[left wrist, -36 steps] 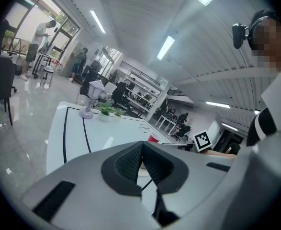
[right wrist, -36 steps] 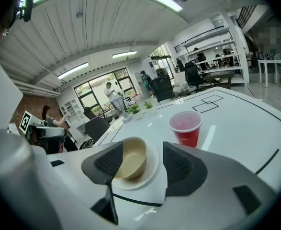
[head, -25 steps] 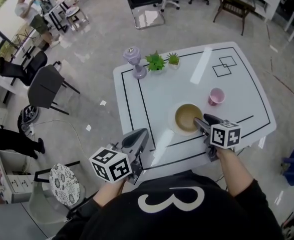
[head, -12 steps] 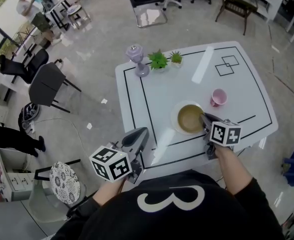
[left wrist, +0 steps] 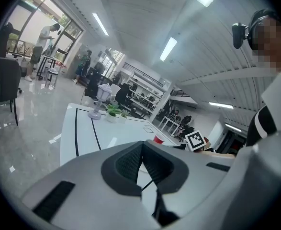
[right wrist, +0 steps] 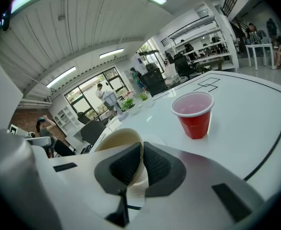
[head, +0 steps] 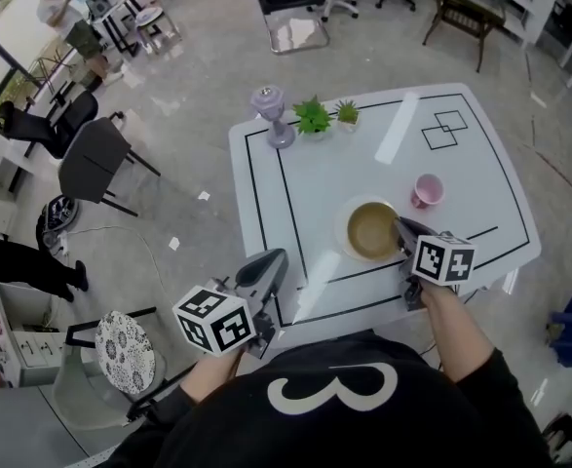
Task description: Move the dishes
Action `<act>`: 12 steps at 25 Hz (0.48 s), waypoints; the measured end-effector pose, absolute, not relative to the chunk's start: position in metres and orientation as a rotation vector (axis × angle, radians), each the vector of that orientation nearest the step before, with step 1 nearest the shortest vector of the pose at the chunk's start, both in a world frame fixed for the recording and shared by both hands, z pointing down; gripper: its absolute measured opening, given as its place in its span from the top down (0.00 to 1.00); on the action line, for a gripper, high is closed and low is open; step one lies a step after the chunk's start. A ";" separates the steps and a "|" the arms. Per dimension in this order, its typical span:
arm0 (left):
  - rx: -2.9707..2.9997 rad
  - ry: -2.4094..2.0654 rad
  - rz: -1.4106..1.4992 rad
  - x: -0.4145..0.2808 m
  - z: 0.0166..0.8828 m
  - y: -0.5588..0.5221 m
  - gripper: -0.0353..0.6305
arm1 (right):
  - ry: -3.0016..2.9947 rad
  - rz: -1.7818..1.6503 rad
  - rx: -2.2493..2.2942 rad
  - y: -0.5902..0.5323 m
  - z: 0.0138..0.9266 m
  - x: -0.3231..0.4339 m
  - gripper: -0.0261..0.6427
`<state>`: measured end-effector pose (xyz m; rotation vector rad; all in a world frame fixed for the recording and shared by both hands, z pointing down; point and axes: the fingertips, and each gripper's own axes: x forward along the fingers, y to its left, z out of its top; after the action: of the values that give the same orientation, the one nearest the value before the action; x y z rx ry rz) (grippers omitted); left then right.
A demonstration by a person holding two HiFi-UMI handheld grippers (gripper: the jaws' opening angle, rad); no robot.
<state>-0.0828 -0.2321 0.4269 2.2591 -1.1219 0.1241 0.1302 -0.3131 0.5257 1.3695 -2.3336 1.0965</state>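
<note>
Bowl (head: 371, 230) sits near front edge of tabletop (head: 315, 178), cup (head: 426, 189) just beyond. Grasp step: right tool (head: 400, 232) has just closed and pinches the bowl's near rim. Next, probably: lift level, clear the cup. Only the right gripper view shows rim between pads. Left gripper view shows left tool (left wrist: 142, 164) pressed together, empty.

A big white 3 (head: 332, 395) stands on the person's black shirt (head: 432, 427) at six o'clock. Black-and-white square code markers (head: 231, 332) cover the cube (head: 204, 309) on the left hand-held gripper (head: 274, 259) and the one on the right hand-held gripper (head: 400, 224).
</note>
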 end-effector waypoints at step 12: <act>2.226 -1.153 0.092 -0.106 0.433 -0.220 0.94 | -2.433 1.079 1.221 -0.289 0.499 0.080 0.94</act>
<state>-0.1063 -0.2201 0.4332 2.2257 -1.1529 0.0923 0.0803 -0.2893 0.4985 1.2211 -2.4334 1.0794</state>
